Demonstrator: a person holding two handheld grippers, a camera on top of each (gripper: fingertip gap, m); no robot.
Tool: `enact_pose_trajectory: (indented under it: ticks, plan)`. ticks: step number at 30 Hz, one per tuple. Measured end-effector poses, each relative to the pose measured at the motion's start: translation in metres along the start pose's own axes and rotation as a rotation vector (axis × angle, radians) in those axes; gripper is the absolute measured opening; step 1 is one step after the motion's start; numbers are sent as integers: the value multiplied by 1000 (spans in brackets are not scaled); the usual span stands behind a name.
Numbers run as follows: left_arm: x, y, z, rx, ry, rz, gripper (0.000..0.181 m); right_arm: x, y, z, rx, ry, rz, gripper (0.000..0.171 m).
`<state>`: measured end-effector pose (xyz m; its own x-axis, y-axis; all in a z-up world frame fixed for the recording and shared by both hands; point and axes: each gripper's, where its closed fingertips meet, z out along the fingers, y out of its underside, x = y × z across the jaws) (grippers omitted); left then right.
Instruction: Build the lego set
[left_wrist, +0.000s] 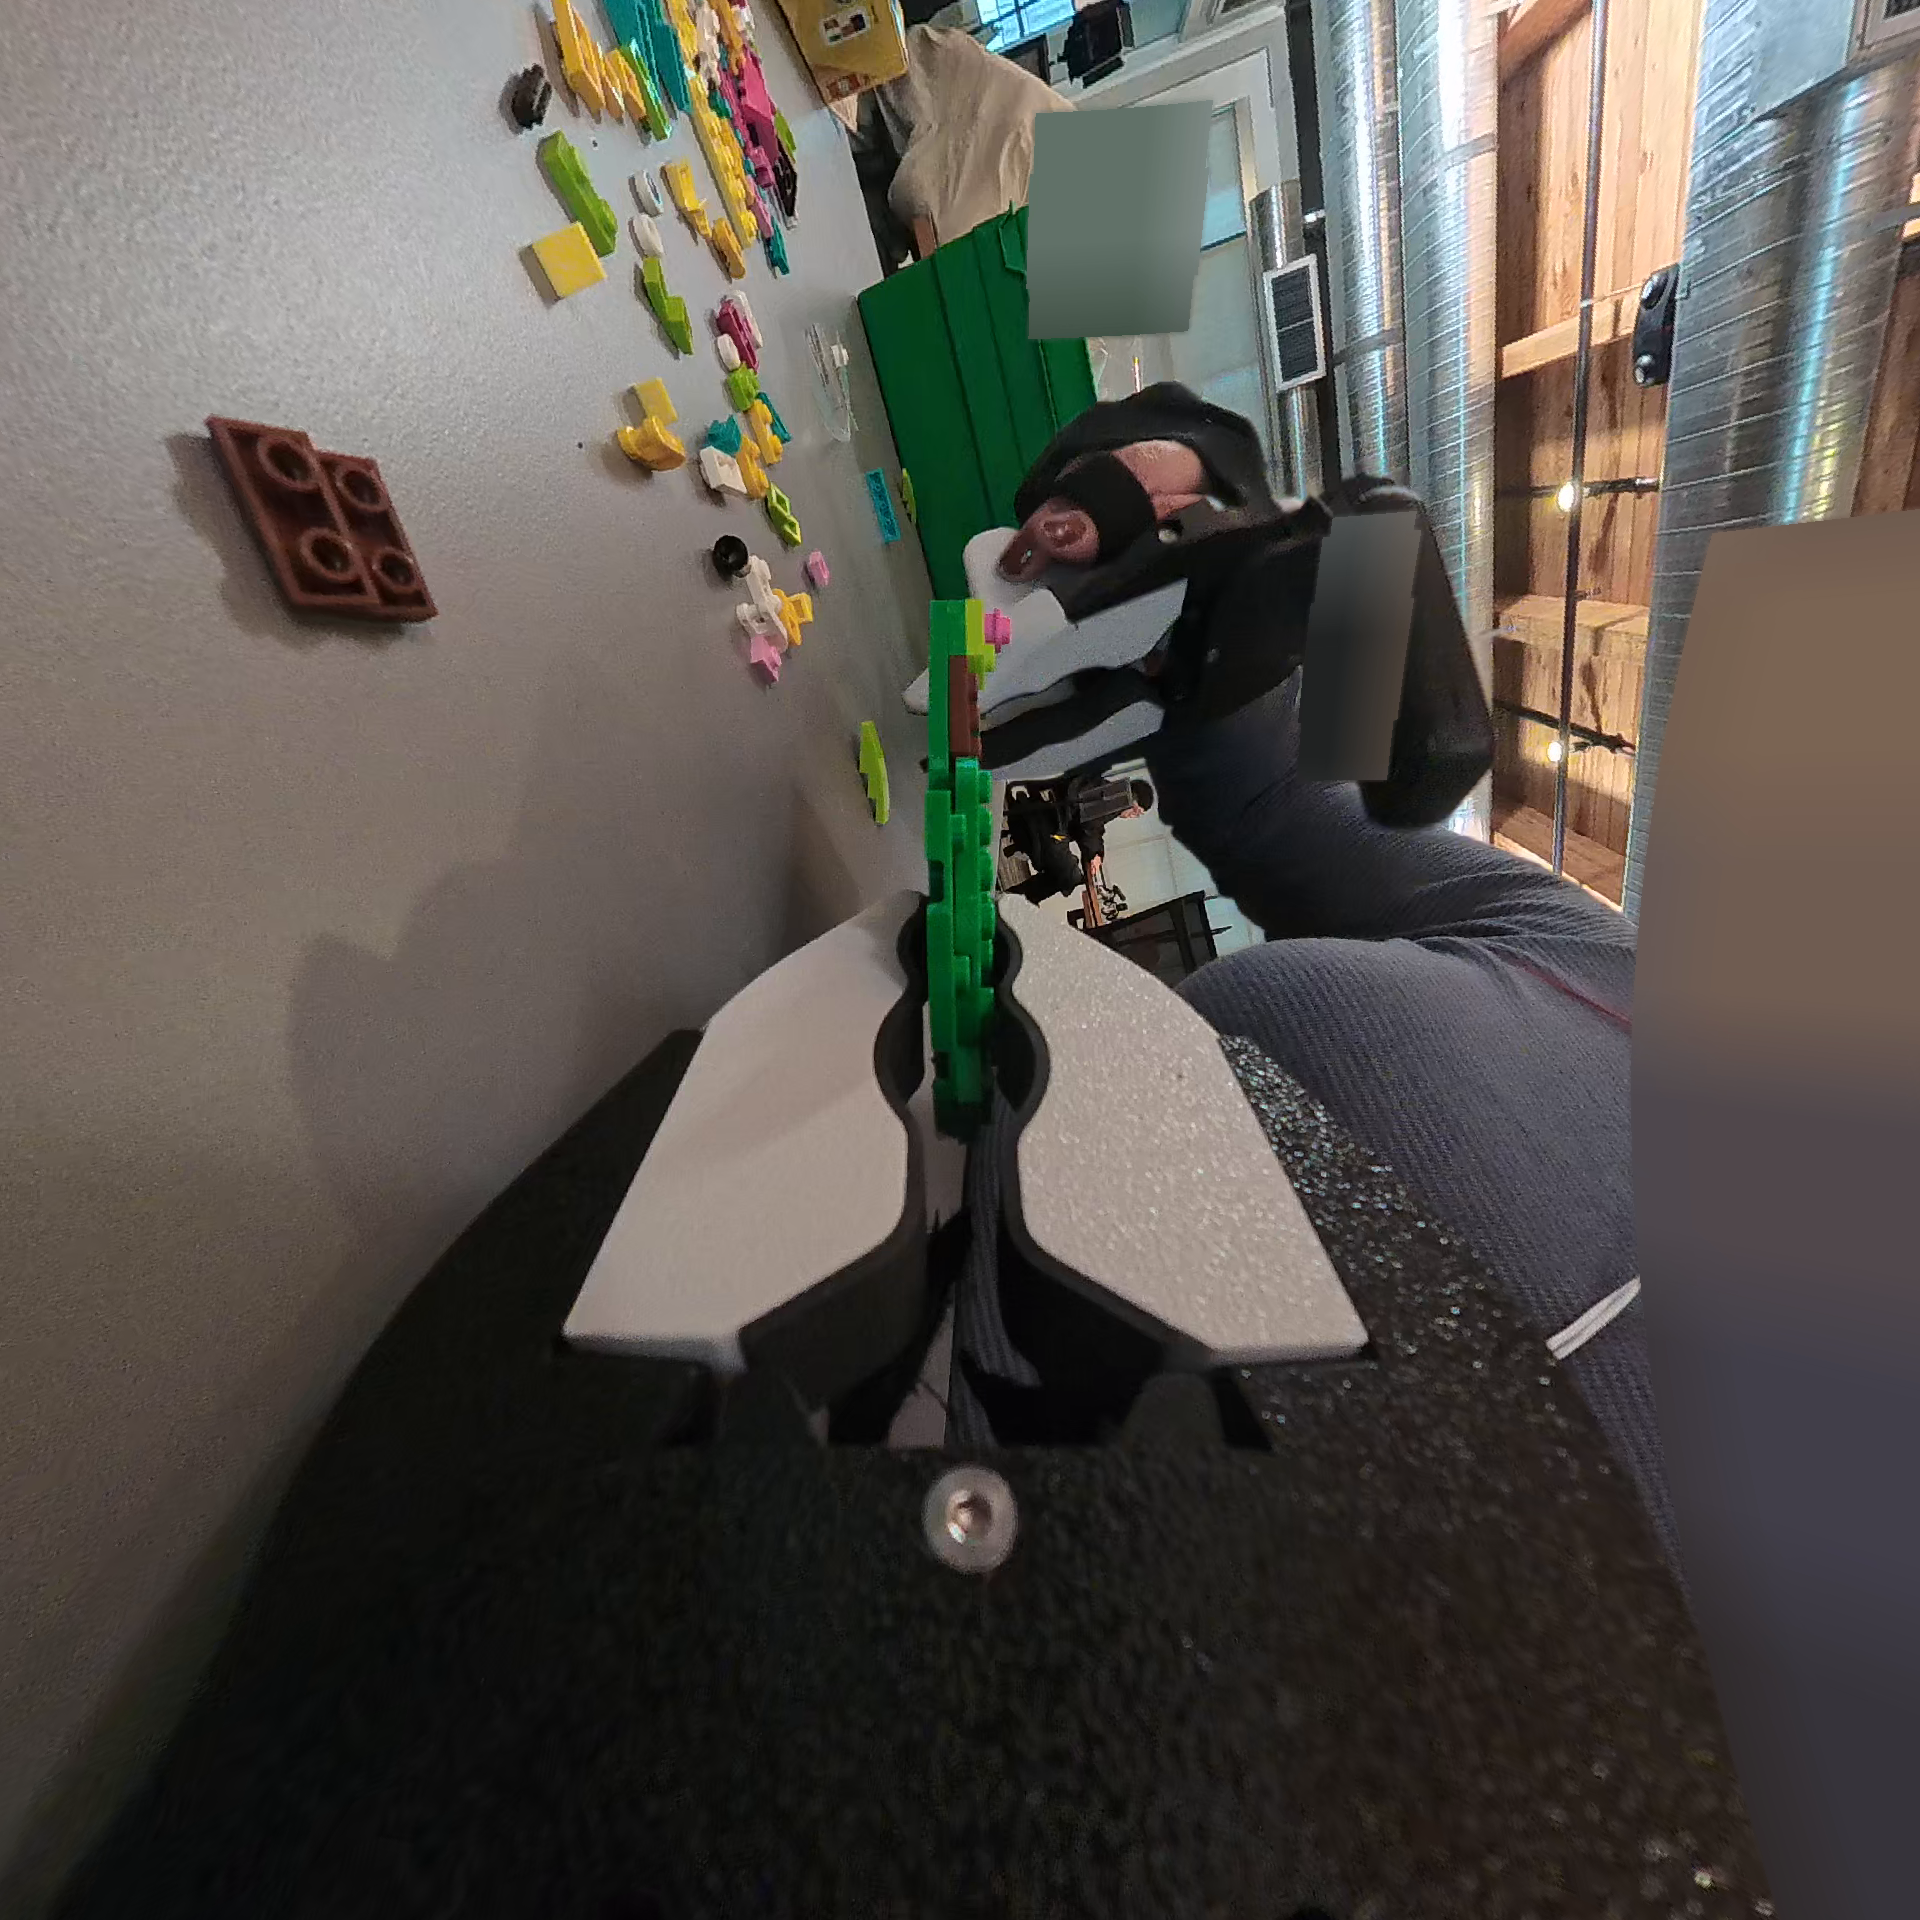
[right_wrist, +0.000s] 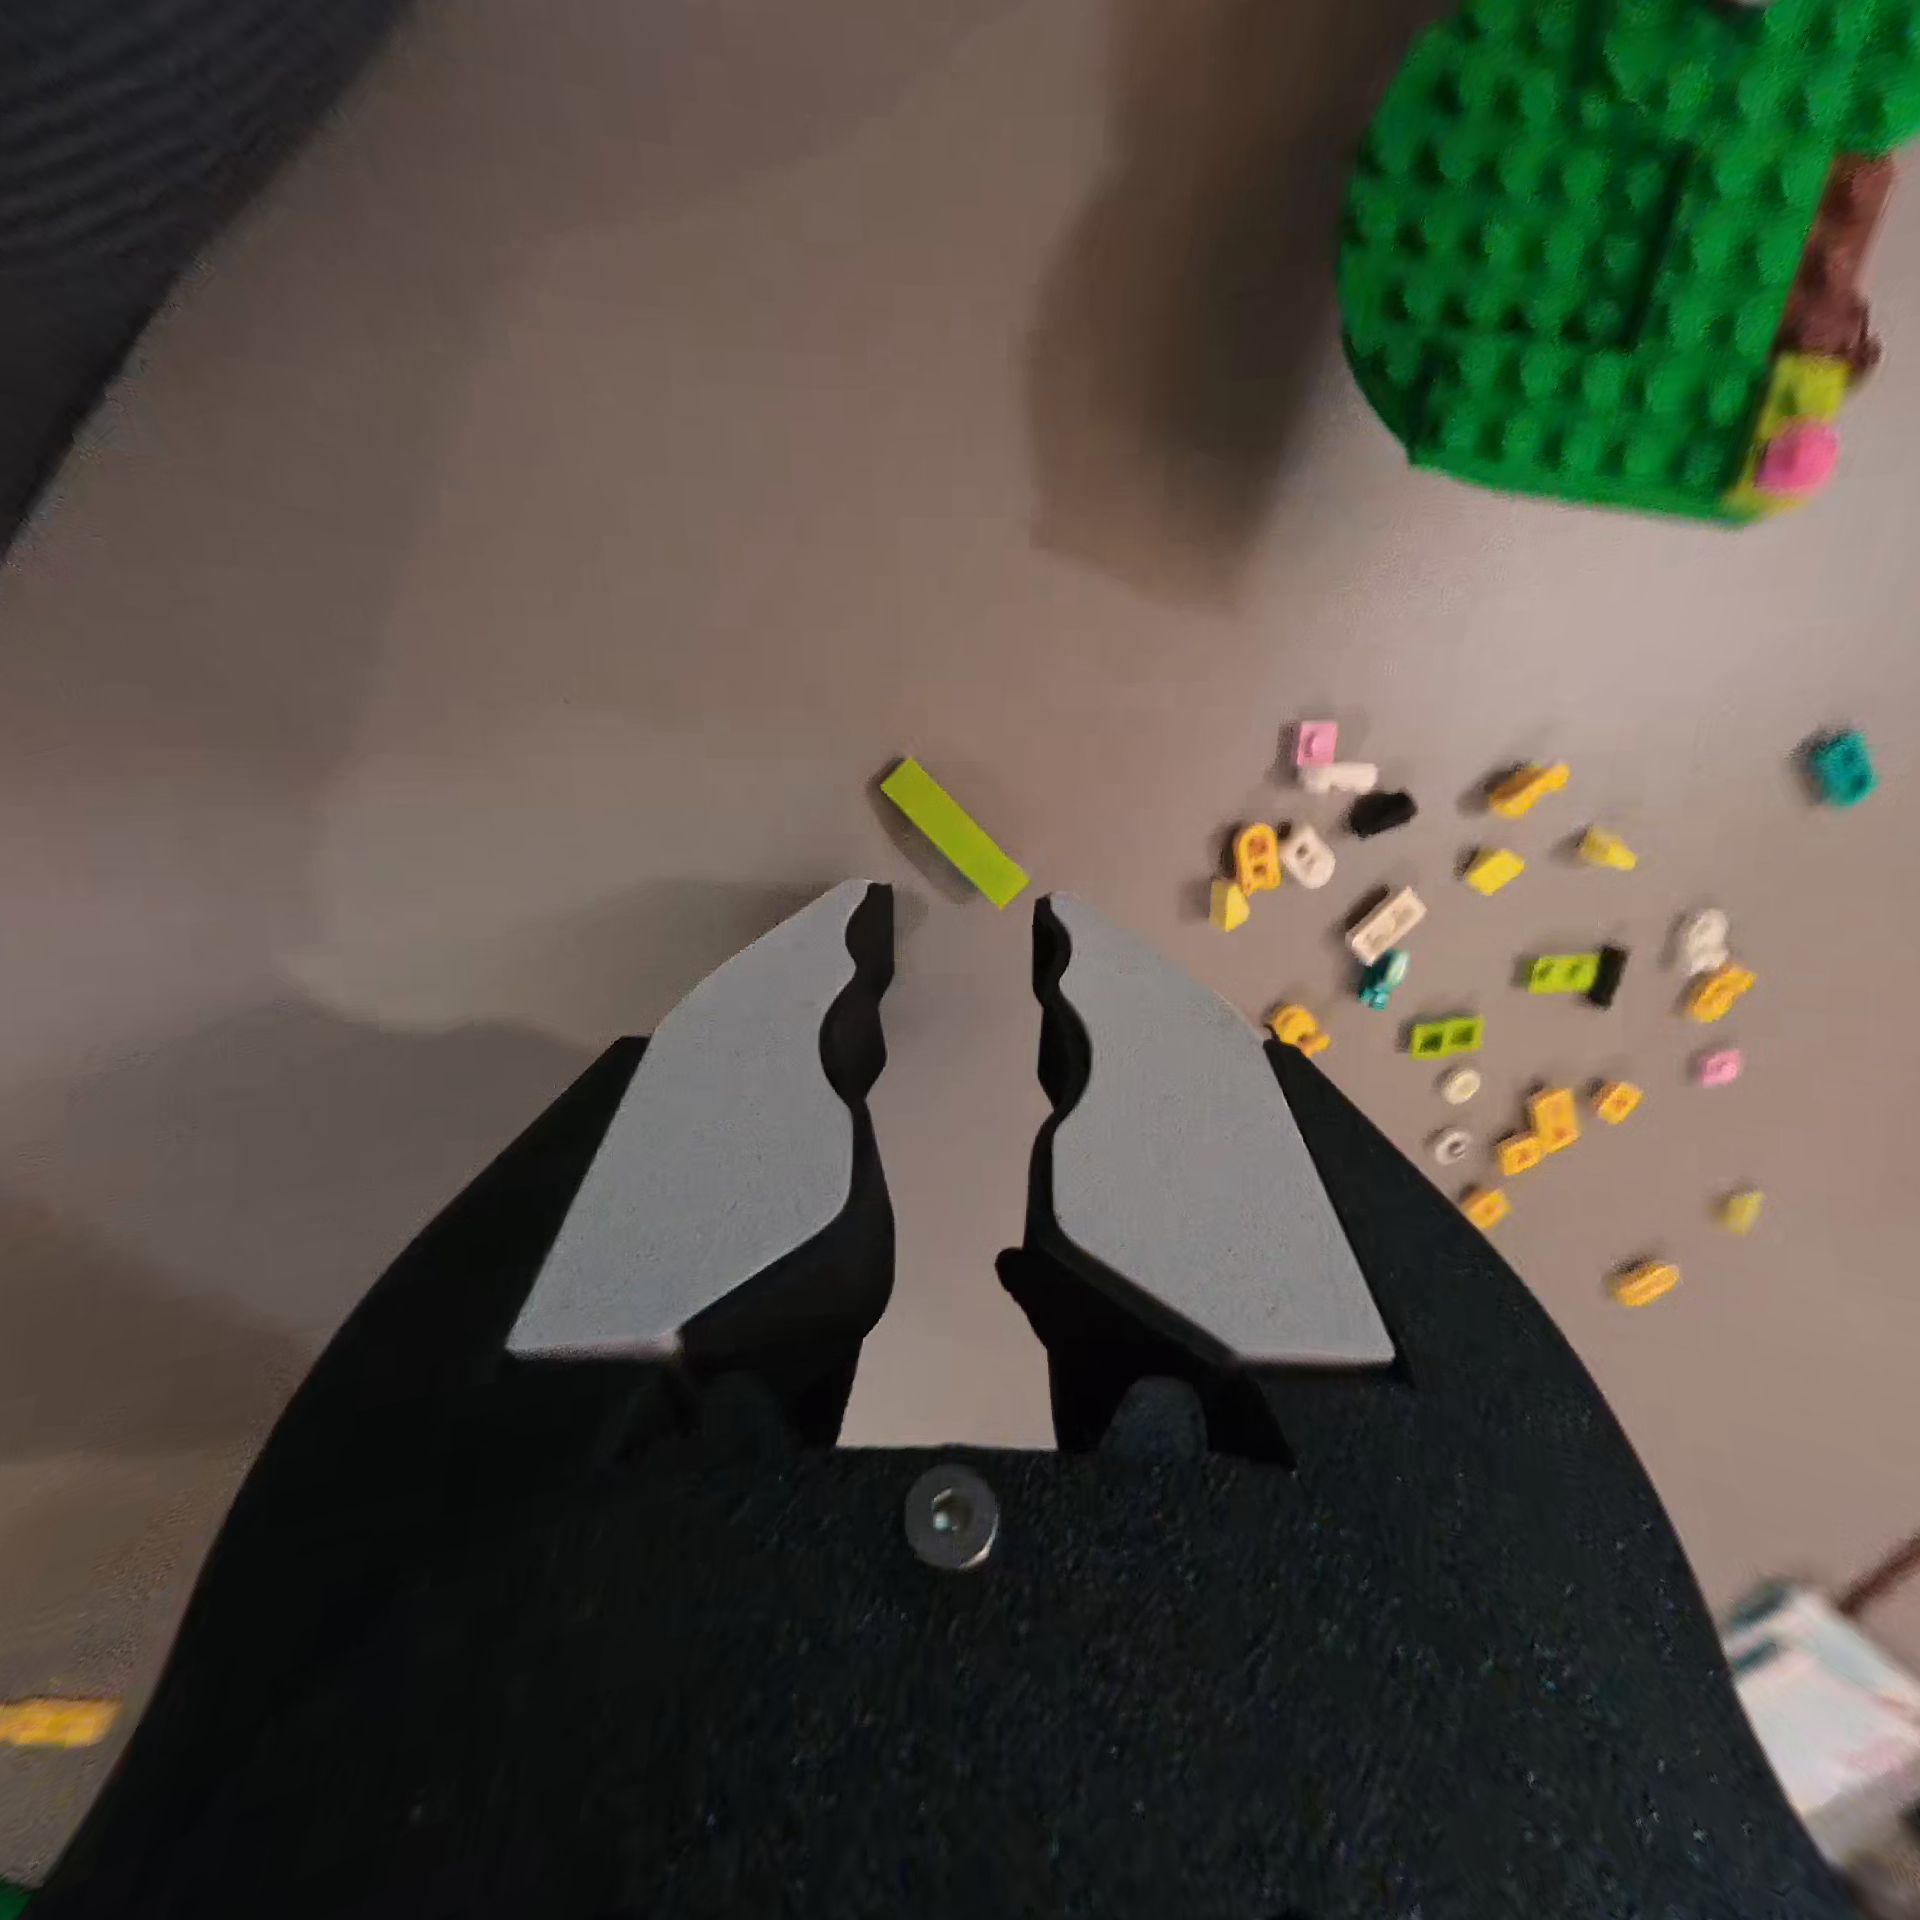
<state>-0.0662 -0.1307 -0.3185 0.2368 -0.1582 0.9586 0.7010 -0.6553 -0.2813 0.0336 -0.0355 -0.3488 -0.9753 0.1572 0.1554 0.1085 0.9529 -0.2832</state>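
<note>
While the green plate assembly is clamped edge-on in the left claw, its long axis runs straight out from the fingertips, brown, lime and pink pieces at the far end. It is held off the grey counter. The right claw stands open and empty above the counter, tips just short of a lime tile lying flat and diagonal. Loose small bricks scatter to its right; a brown plate lies apart.
</note>
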Motion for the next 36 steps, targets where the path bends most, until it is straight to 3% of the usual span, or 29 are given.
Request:
enact_pose_trajectory:
  ticks: [8, 11, 15, 18, 23, 26, 31, 36]
  plan:
    - [-1, 0, 0, -2, -9, 3, 8, -4, 2, 17, -189, -114, -319, 24]
    - [-1, 1, 0, -4, -10, 3, 8, -3, -1, 19, -201, -140, -344, 23]
    - [-1, 1, 0, -3, -8, 2, 8, -1, -1, 20, -197, -156, -306, 7]
    - [-1, 1, 0, -4, -6, 1, 8, 2, -2, 20, -155, -163, -155, 7]
    - [-1, 0, 0, -3, -10, -2, 8, 16, -25, 12, 161, -347, 569, 7]
    - [-5, -1, 0, 5, -29, -22, 8, 29, -40, -4, 387, -499, 858, 7]
    - [-6, -3, 0, 16, -32, -40, 8, 40, -47, -16, 555, -626, 1036, 7]
    - [-6, -3, 0, 12, -23, -43, 8, 45, -50, -22, 620, -640, 1056, 7]
